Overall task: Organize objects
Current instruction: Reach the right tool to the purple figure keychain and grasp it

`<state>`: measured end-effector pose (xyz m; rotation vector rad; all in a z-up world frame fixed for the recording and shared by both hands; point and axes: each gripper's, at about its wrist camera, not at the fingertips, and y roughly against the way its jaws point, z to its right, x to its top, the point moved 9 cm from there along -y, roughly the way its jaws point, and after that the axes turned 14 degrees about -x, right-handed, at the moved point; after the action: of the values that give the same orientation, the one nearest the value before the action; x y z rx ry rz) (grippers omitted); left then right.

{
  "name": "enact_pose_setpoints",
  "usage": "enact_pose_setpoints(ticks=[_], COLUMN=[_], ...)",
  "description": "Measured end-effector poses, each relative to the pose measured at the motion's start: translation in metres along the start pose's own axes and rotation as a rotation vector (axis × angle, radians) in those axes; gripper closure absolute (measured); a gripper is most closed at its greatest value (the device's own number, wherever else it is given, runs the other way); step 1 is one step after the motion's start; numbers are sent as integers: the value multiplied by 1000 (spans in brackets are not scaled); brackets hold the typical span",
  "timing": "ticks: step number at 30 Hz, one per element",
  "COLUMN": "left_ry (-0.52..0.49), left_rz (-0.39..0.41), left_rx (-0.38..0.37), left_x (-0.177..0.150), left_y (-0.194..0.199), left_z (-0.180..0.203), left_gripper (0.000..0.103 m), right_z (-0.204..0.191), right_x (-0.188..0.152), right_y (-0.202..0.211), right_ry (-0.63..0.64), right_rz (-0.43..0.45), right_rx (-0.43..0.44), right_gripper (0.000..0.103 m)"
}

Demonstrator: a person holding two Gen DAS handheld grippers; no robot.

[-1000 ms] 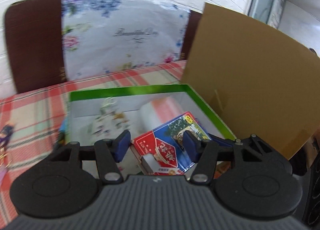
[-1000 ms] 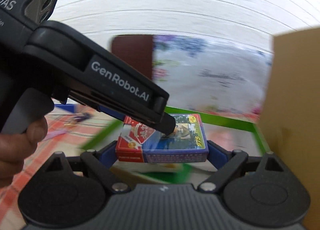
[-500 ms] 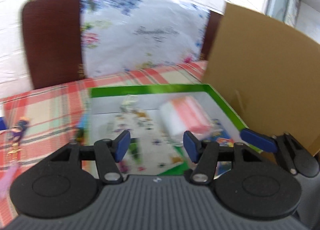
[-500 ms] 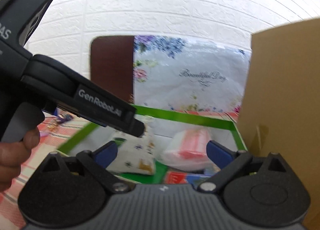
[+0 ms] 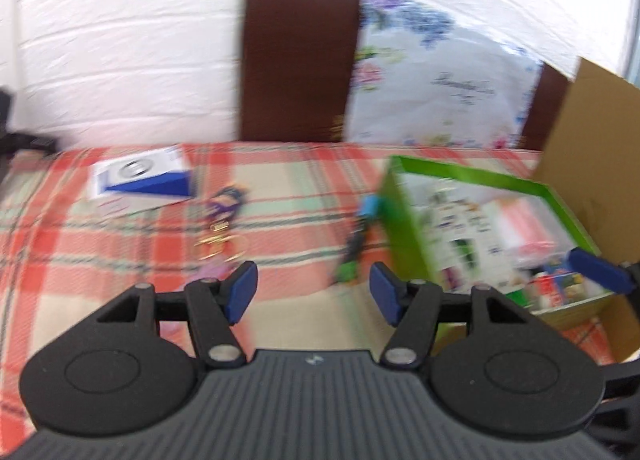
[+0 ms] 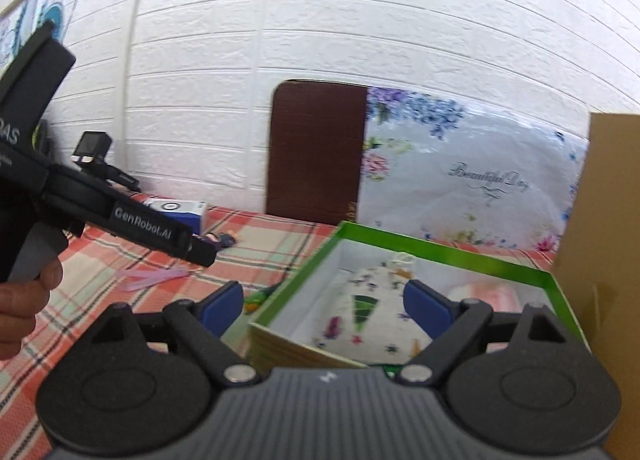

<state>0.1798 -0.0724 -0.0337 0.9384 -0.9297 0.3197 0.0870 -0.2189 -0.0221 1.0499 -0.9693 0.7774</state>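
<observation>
A green-rimmed open box (image 5: 472, 176) (image 6: 440, 248) sits on the plaid tablecloth at right. It holds a white patterned pouch (image 6: 368, 300), a pink-and-white packet (image 6: 488, 294) and a red-and-blue card box (image 5: 556, 288). My left gripper (image 5: 314, 294) is open and empty, above the cloth left of the box. My right gripper (image 6: 324, 306) is open and empty, over the box's near left corner. A purple keychain (image 5: 222, 212), a blue-and-white box (image 5: 140, 176) and a blue and green pen-like item (image 5: 358, 240) lie on the cloth.
A tall cardboard panel (image 5: 592, 132) (image 6: 604, 240) stands right of the green box. A brown chair back (image 6: 316, 152) and a floral bag (image 6: 472, 180) are behind the table. A small camera (image 6: 94, 150) stands at far left. A pink ribbon (image 6: 154, 278) lies on the cloth.
The right gripper let go of the red-and-blue card box, which now lies in the green box. The left gripper swung left, away from the box, towards the keychain side.
</observation>
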Motion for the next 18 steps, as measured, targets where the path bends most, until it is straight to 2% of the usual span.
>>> enact_pose_setpoints(ticks=[5,7,9,13,15,18], left_ry=[88,115,131,168,176,216], left_rz=[-20,-23,-22,-11,5,21], left_rx=[66,82,105,160,208,265], left_x=[-19,-25,-31,-40,-43,-53], left_y=[12,15,18,28,33,38], left_z=[-53,-70,-84,-114,-133,-162], left_gripper=[39,39,39,39,39,39], right_z=[-42,-60,-78,-120,-142,-158], right_x=[2,2,0,2,6,13], right_y=[6,8,6,0,-9,-51], right_ry=[42,73,105,171,176,86], right_rz=[14,8,-8,-25,-42,-136], right_rx=[77,116,153,227,255,262], right_gripper=[25,41,51,64,66,65])
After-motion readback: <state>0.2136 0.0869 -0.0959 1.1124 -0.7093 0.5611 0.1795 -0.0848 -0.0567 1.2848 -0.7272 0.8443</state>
